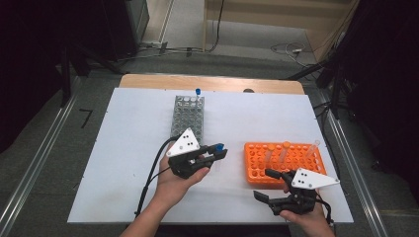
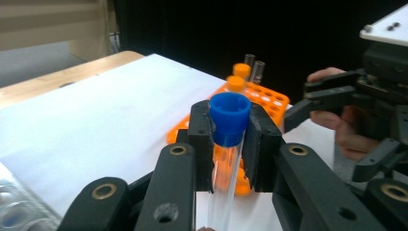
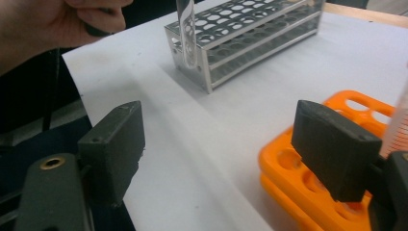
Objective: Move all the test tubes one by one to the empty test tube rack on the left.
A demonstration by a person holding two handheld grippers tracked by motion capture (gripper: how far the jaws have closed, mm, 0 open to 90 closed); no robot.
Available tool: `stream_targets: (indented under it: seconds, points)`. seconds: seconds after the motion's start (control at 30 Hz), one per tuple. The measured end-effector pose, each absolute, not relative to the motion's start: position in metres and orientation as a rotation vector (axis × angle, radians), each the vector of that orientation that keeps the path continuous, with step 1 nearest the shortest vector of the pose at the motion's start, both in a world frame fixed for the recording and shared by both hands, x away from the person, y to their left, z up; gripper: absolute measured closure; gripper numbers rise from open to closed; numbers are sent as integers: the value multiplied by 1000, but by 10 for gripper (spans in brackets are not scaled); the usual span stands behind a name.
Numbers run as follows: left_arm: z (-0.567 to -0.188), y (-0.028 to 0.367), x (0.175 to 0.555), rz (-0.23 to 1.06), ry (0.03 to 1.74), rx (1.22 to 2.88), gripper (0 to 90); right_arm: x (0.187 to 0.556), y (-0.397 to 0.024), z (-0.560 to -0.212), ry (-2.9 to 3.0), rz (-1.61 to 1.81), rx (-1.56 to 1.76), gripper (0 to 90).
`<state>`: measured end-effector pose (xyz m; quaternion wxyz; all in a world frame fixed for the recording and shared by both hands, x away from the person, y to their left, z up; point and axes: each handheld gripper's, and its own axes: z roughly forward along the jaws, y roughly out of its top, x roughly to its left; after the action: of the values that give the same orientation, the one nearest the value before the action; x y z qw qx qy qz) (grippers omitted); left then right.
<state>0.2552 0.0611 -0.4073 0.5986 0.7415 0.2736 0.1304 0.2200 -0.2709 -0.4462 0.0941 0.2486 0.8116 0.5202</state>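
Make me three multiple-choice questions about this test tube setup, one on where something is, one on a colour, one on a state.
1. Where does the orange rack stand? A. in front of the right gripper B. at the table's far left corner C. on the floor
2. What colour is the cap on the tube held by the left gripper? A. orange B. blue C. green
3. How is the right gripper? A. shut on a tube B. shut on the metal rack C. open

Answers: 1 A, the high view shows it there. 2 B, the left gripper view shows a blue cap. 3 C, its fingers stand apart, nothing between.
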Motion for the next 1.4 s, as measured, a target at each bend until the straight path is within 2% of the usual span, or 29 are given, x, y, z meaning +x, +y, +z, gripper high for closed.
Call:
stream_targets:
  seconds: [0.17, 0.5, 1.4]
  points:
    - [-403, 73, 269, 334, 666, 1704, 760, 224, -282, -445, 2385, 1537, 760, 127]
    - [-396, 94, 297, 387, 719, 1664, 760, 230, -295, -446, 2375, 1521, 797, 1]
    - [-387, 107, 392, 552, 848, 1604, 760, 234, -303, -448, 2365, 1532, 810, 0]
